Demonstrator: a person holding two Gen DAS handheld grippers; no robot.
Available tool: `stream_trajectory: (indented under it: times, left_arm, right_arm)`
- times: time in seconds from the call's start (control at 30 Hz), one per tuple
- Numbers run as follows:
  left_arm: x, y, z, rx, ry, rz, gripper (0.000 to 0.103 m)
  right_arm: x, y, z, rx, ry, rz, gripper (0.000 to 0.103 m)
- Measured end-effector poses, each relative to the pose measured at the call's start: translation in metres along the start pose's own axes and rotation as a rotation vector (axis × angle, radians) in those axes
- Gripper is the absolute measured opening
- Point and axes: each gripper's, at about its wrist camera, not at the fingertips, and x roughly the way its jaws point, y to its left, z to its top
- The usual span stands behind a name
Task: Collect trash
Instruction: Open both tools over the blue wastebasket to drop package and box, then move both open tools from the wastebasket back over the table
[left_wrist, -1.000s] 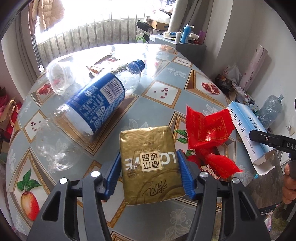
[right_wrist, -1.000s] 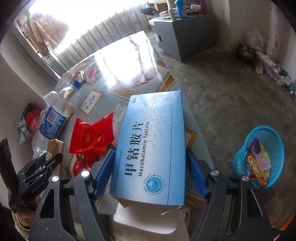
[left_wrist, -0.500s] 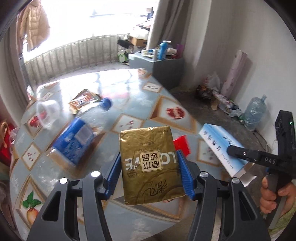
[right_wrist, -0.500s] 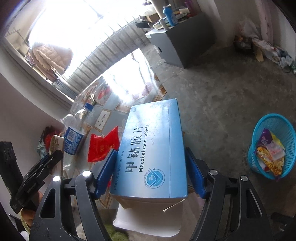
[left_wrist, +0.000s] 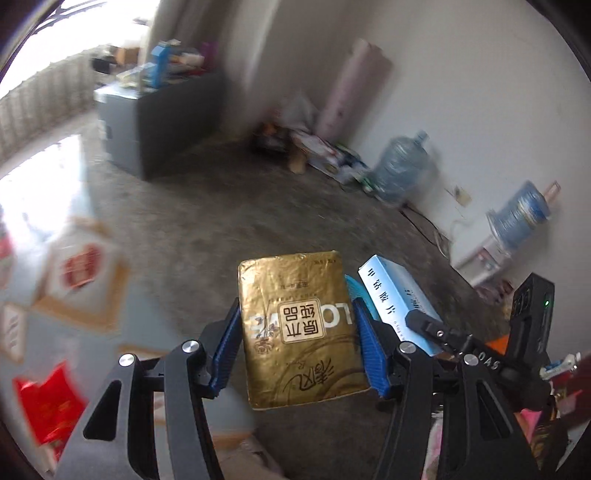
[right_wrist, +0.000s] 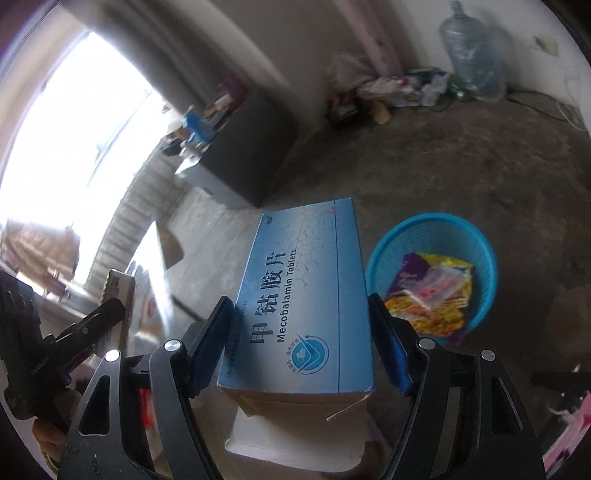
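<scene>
My left gripper (left_wrist: 297, 343) is shut on a gold foil packet (left_wrist: 301, 332) and holds it in the air beyond the table edge. My right gripper (right_wrist: 301, 339) is shut on a blue medicine box (right_wrist: 306, 295), also seen in the left wrist view (left_wrist: 395, 295) just right of the packet. A blue trash basket (right_wrist: 461, 240) with wrappers inside stands on the floor to the right of the box. The left gripper also shows in the right wrist view (right_wrist: 74, 332) at lower left.
The patterned table (left_wrist: 55, 295) lies to the left with a red wrapper (left_wrist: 48, 402) on it. A grey cabinet (left_wrist: 155, 122) stands farther back. Water jugs (left_wrist: 402, 170) and clutter line the wall. The floor is bare concrete.
Both grippers have swung right, away from the table and toward the floor, each keeping its item. The blue basket is now closer and larger in the right wrist view.
</scene>
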Motion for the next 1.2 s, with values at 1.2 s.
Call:
stream_trajectory:
  times: [1.2]
  left_arm:
    - [-0.006, -0.028, -0.021, 0.188, -0.023, 0.063, 0.092]
  right_arm:
    - [0.029, -0.012, -0.005, -0.112, -0.172, -0.438, 0.095]
